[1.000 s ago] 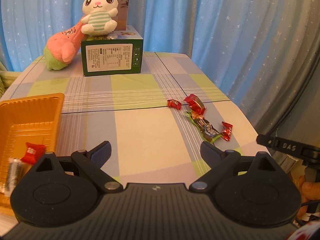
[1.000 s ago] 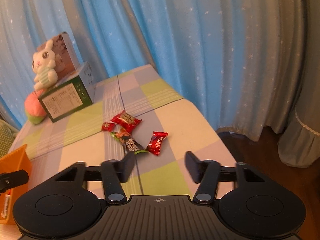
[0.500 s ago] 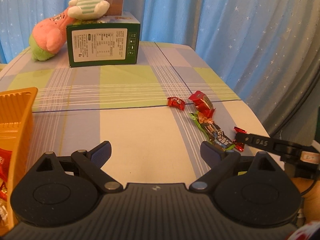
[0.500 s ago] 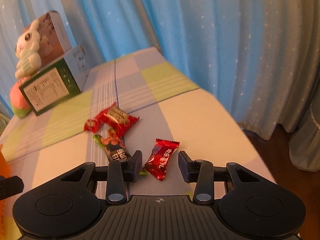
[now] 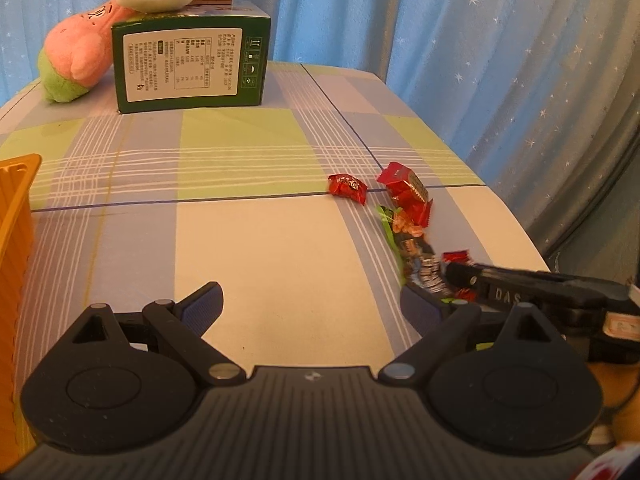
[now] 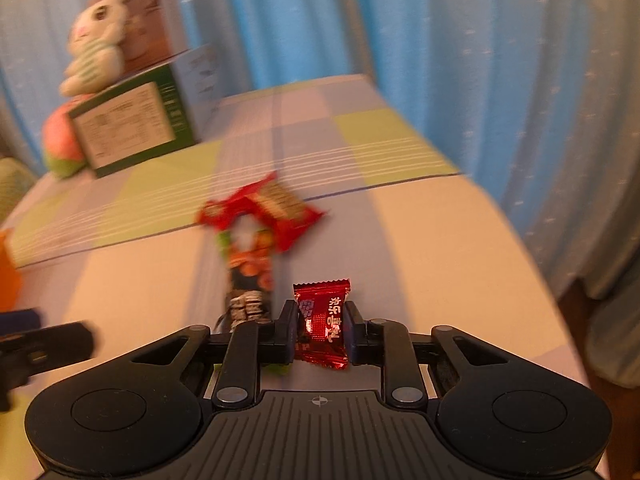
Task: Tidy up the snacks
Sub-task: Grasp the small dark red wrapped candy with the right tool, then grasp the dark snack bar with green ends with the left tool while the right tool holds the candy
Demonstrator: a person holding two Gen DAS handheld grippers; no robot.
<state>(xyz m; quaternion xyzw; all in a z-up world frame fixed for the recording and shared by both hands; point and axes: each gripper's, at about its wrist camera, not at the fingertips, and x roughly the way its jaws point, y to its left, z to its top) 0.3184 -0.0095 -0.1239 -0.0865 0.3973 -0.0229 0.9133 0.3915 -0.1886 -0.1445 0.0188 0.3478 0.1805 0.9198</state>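
Our right gripper (image 6: 321,330) pinches the red candy (image 6: 323,326); the left gripper (image 5: 310,304) is spread, empty. We should lift straight up, clear of the bar (image 6: 249,280) beside it, toward the tray (image 5: 16,216).

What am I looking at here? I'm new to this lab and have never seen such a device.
A person holds a hand-operated pair of tongs in each hand; no robot is involved. Each picture comes from a camera on one pair, looking along its fingers. The left tongs stand open and empty over the checked tablecloth. The right tongs are shut on a red candy. Still lying on the cloth: a small red candy, a red packet and a green snack bar. An orange tray sits at the left; a green box with plush toys stands behind.
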